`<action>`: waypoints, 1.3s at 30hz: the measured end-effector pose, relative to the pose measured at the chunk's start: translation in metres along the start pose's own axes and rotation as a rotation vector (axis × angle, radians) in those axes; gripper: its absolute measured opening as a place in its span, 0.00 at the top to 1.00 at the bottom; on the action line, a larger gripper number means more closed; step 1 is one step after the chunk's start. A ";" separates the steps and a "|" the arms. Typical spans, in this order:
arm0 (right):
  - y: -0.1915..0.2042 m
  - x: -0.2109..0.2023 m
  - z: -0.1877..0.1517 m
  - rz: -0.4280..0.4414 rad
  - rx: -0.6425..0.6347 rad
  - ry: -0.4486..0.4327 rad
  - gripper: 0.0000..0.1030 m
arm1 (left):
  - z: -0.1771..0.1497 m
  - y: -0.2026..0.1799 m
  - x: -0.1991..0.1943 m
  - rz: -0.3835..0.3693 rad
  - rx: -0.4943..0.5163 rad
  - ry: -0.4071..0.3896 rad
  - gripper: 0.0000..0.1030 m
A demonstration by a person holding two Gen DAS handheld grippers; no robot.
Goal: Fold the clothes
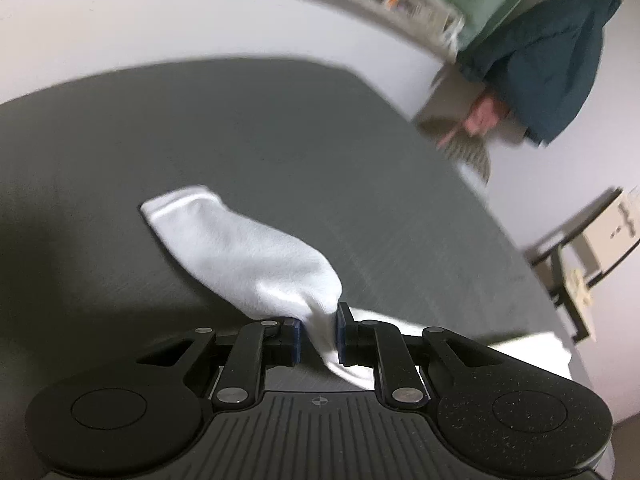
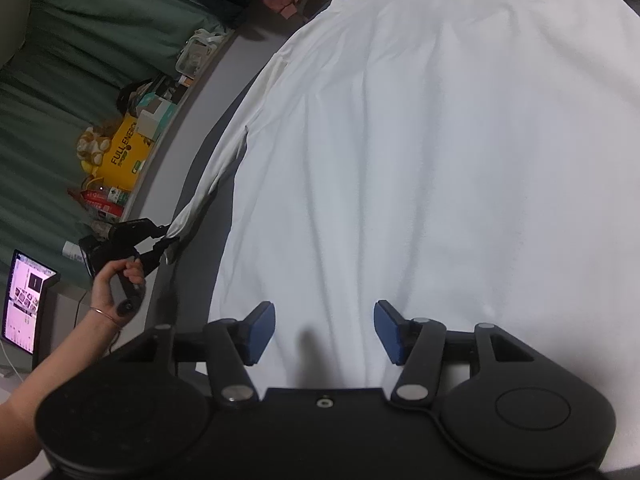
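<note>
A white long-sleeved shirt [image 2: 440, 160] lies spread flat on the dark grey table [image 1: 280, 128]. My left gripper [image 1: 319, 336] is shut on the shirt's sleeve [image 1: 248, 256] near the cuff and holds it pulled out to the side, over the table. The same gripper [image 2: 162, 242] shows in the right wrist view, pinching the sleeve end [image 2: 208, 184] at the table's left edge. My right gripper [image 2: 325, 332] is open and empty, its blue pads [image 2: 262, 330] hovering just over the shirt's body.
A green curtain [image 2: 60, 80] hangs behind a ledge with boxes, a yellow box [image 2: 124, 156] and clutter. A laptop screen [image 2: 24, 300] glows at lower left. A dark blue jacket [image 1: 552, 56] hangs at the far right, with a white box [image 1: 608, 232] beyond the table edge.
</note>
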State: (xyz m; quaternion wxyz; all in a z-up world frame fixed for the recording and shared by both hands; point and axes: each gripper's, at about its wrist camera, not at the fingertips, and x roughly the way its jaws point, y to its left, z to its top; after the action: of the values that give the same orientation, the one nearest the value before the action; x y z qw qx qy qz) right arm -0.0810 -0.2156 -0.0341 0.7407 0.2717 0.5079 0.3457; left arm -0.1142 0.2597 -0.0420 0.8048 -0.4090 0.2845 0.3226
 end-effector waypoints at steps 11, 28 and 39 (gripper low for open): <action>-0.001 -0.001 0.001 0.006 0.001 0.004 0.45 | -0.004 0.002 -0.055 0.147 0.442 -0.205 0.13; -0.002 0.000 -0.001 0.011 0.006 0.003 0.43 | -0.112 -0.027 -0.005 0.317 1.715 -0.214 0.37; -0.002 0.001 -0.003 0.022 -0.001 0.002 0.40 | 0.001 -0.043 -0.036 0.197 1.179 -0.113 0.97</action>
State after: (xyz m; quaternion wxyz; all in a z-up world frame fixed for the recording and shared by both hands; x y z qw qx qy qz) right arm -0.0829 -0.2157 -0.0367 0.7363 0.2767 0.5056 0.3545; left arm -0.1043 0.2303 0.0054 0.8762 0.1523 0.4090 0.2047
